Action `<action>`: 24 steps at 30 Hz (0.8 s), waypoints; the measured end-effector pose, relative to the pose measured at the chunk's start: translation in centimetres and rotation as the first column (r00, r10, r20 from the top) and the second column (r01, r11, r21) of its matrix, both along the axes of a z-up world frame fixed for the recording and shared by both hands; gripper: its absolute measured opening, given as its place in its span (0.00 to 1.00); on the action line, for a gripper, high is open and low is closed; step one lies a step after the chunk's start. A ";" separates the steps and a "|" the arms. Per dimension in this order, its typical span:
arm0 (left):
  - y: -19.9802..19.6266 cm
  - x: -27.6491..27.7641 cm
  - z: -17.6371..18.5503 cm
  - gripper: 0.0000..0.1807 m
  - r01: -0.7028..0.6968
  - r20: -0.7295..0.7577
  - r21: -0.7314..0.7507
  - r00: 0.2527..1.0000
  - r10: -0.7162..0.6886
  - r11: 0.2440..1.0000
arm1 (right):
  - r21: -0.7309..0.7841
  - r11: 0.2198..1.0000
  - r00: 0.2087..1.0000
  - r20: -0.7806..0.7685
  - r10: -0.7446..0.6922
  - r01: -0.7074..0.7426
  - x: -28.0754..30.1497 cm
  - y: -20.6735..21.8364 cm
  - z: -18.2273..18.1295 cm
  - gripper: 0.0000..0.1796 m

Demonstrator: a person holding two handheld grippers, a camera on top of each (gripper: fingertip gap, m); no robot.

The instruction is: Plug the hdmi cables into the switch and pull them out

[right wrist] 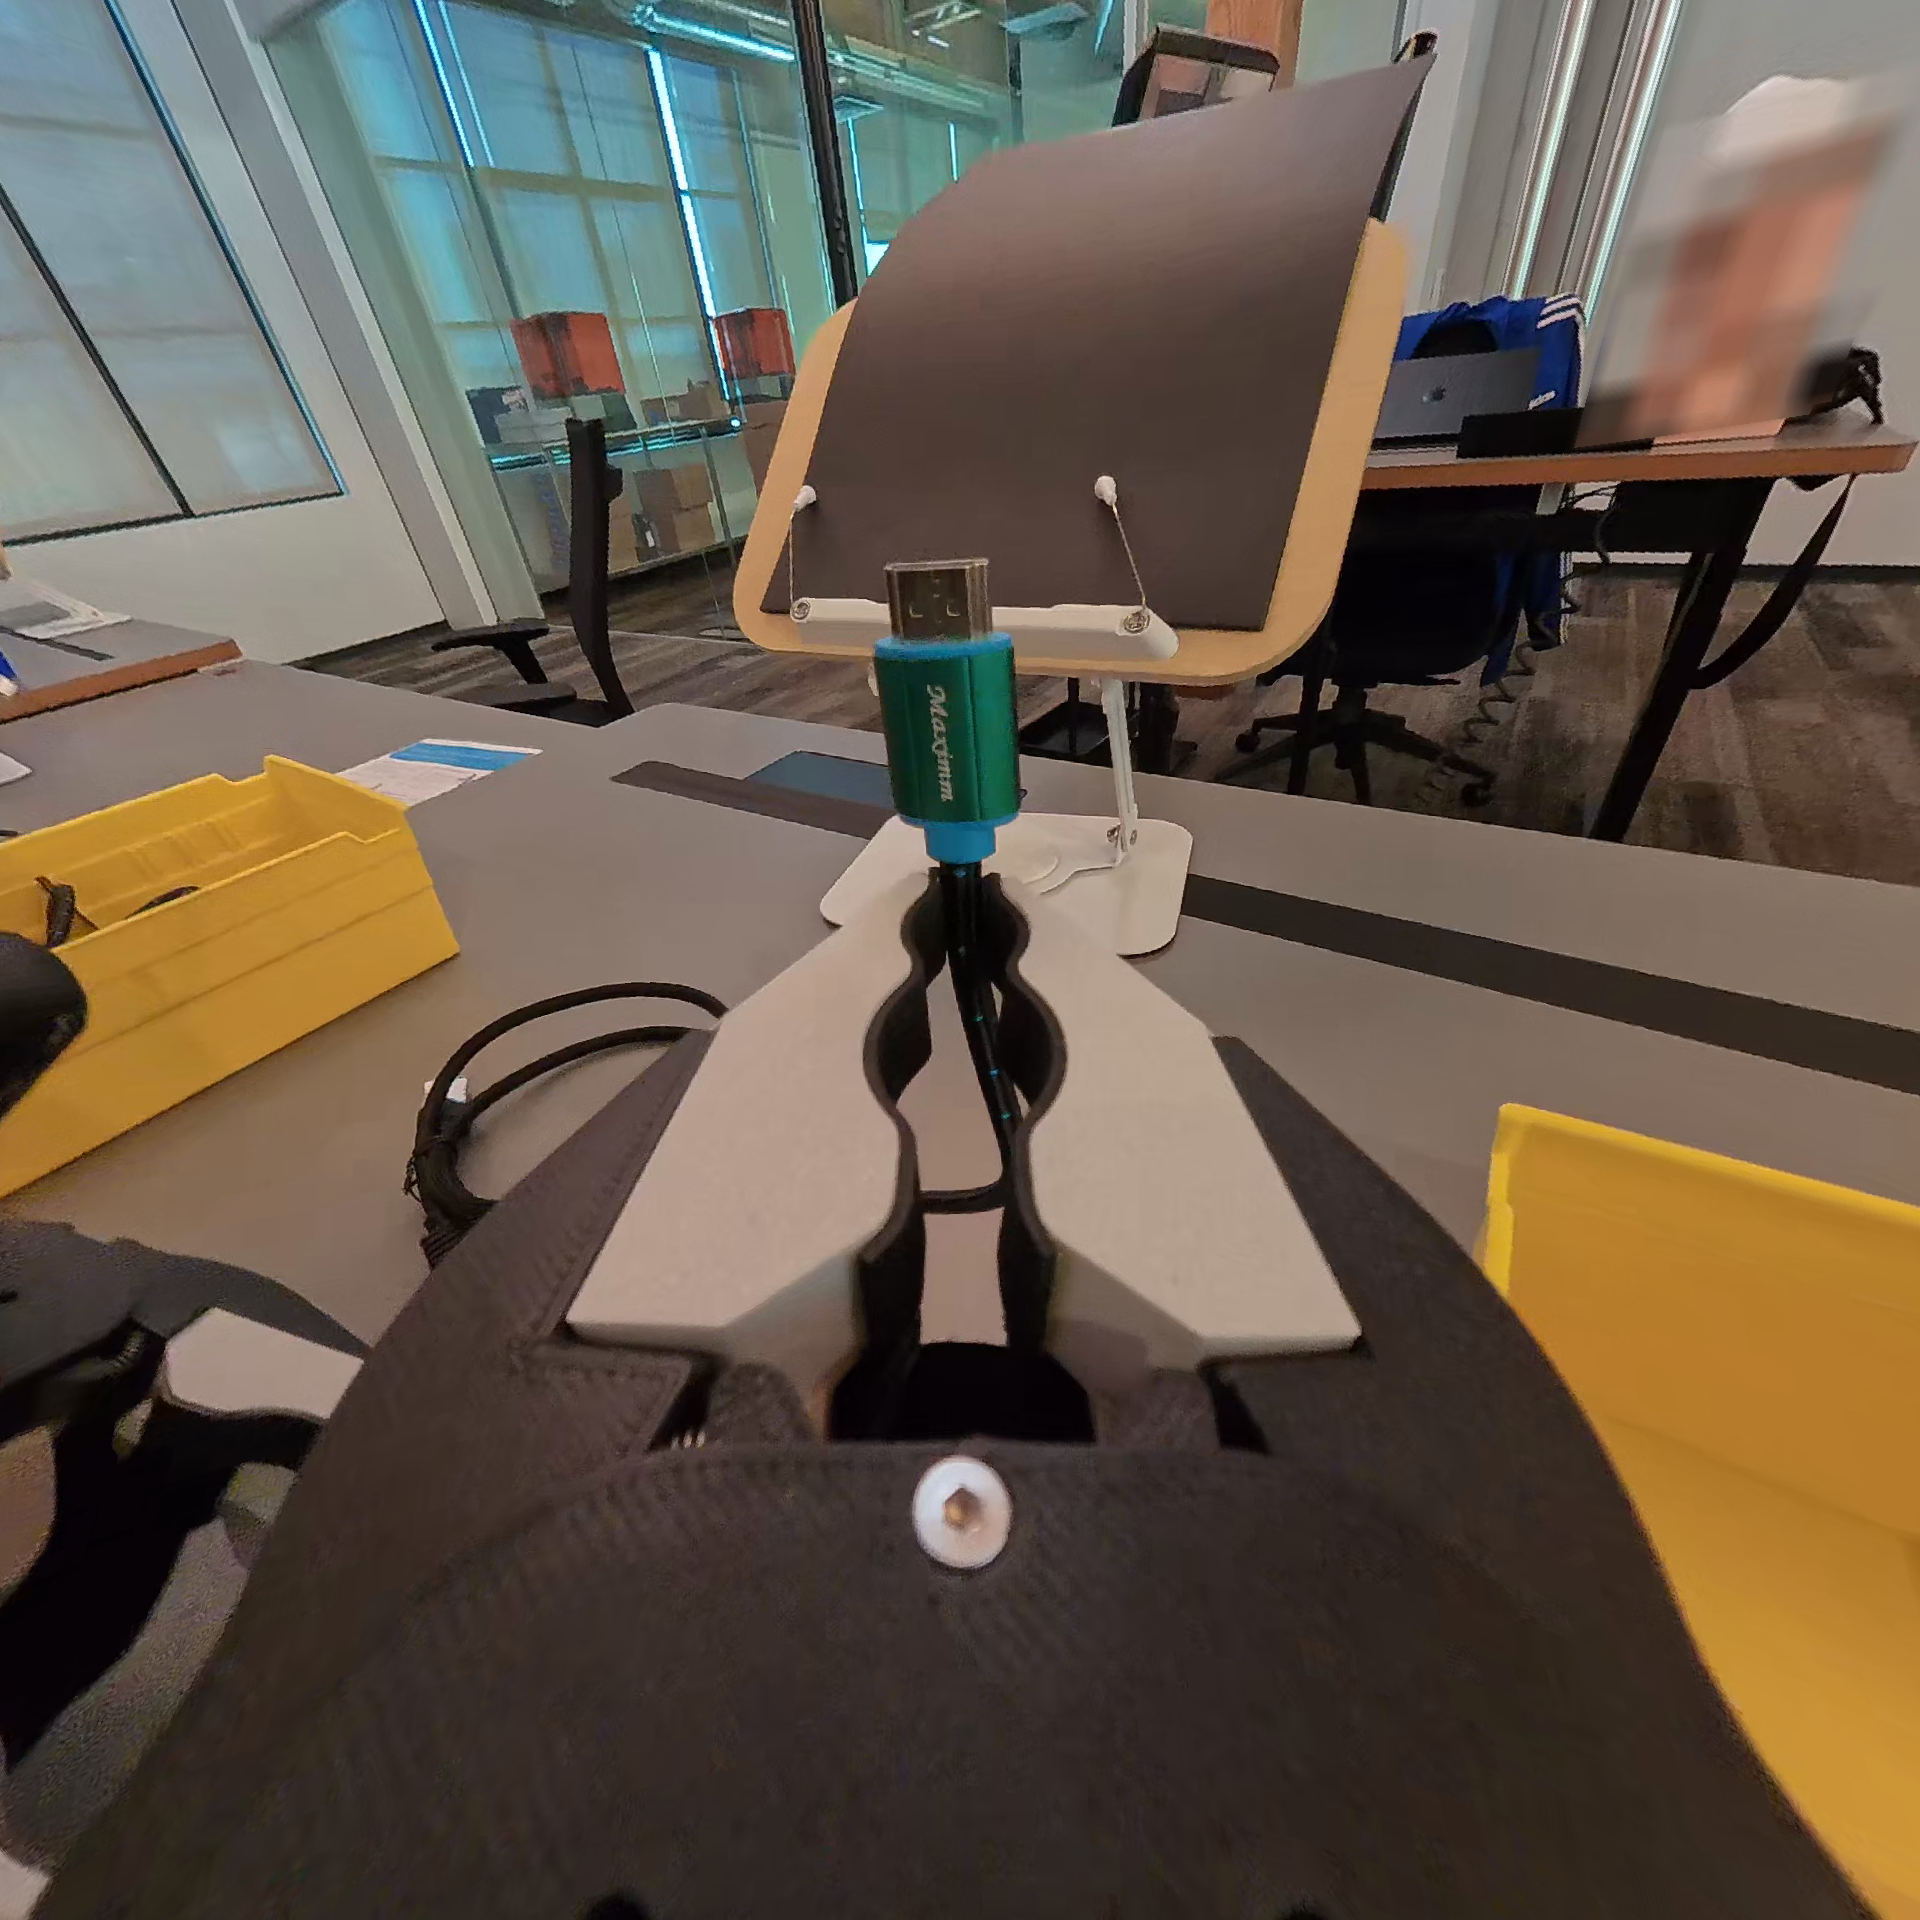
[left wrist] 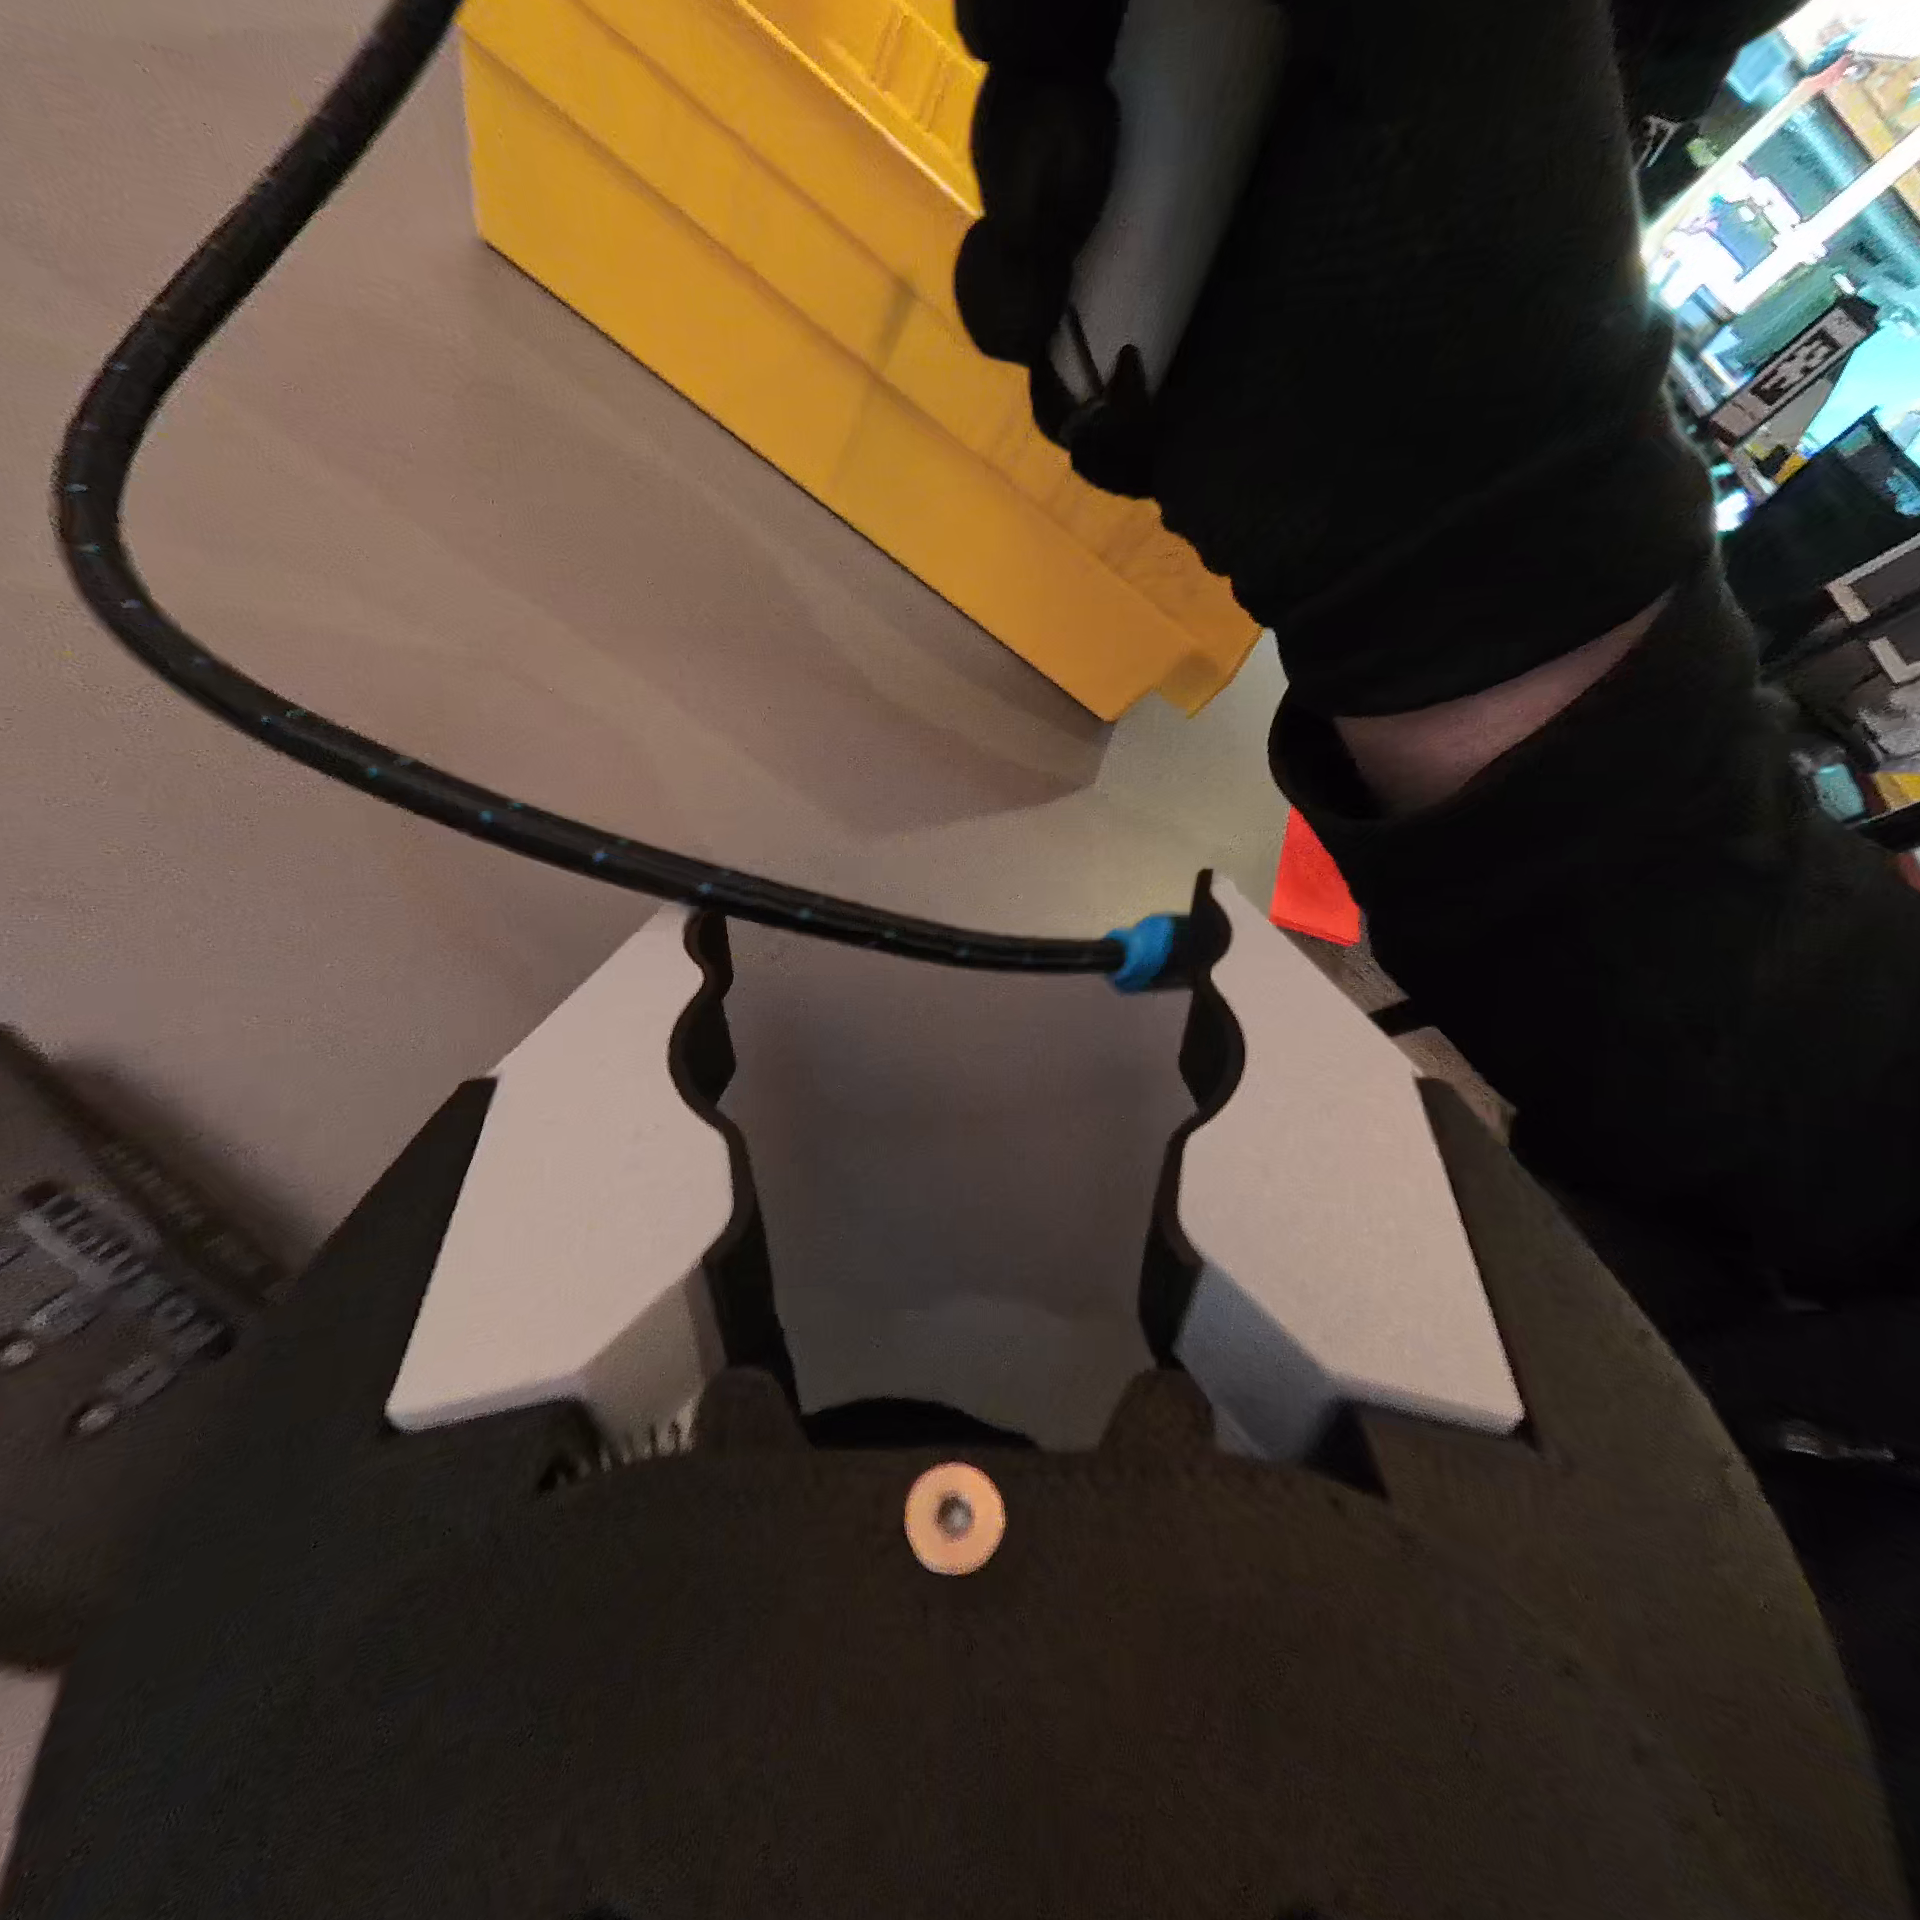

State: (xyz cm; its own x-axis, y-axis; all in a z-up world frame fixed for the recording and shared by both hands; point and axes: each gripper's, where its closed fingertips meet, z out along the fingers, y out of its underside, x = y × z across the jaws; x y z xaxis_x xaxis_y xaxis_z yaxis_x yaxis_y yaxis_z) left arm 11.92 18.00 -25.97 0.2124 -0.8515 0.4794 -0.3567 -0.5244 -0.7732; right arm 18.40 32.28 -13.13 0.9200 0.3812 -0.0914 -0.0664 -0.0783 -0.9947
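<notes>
My right gripper point(right wrist: 961, 899) is shut on a black braided HDMI cable point(right wrist: 987, 1049) just below its green plug point(right wrist: 943, 727), which stands upright past the fingertips with its metal end up. My left gripper point(left wrist: 956, 914) is open with its fingers wide apart. A black braided cable point(left wrist: 343, 727) curves across in front of its tips. That cable's blue collar point(left wrist: 1143, 951) sits against the right fingertip, and whatever is beyond the collar is hidden. A dark grey box with ports point(left wrist: 94, 1299), blurred, lies at the lower left.
Yellow bins stand on the grey table point(right wrist: 623, 873) at the left point(right wrist: 208, 935), the right point(right wrist: 1714, 1403) and in the left wrist view point(left wrist: 790, 343). A coiled black cable point(right wrist: 488, 1101) lies on the table. A stand with a dark panel point(right wrist: 1091, 416) is straight ahead. A gloved hand point(left wrist: 1403, 364) is at the upper right. My right fingertips sit around 20 centimeters from my left ones.
</notes>
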 end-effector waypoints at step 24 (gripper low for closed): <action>6.6 -6.1 10.6 0.37 -0.179 0.066 0.328 0.984 0.166 0.928 | -0.003 0.982 0.813 0.560 0.156 -0.186 -7.5 -1.8 -2.2 0.02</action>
State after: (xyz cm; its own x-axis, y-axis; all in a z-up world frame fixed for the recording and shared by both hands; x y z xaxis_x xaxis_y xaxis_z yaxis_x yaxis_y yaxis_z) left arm 5.83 24.61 -15.35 0.3581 -0.9148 0.1869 -0.2515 -0.2873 -0.9242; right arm 10.94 30.46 -15.33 0.7276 0.5272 0.4389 0.5088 0.0144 -0.8608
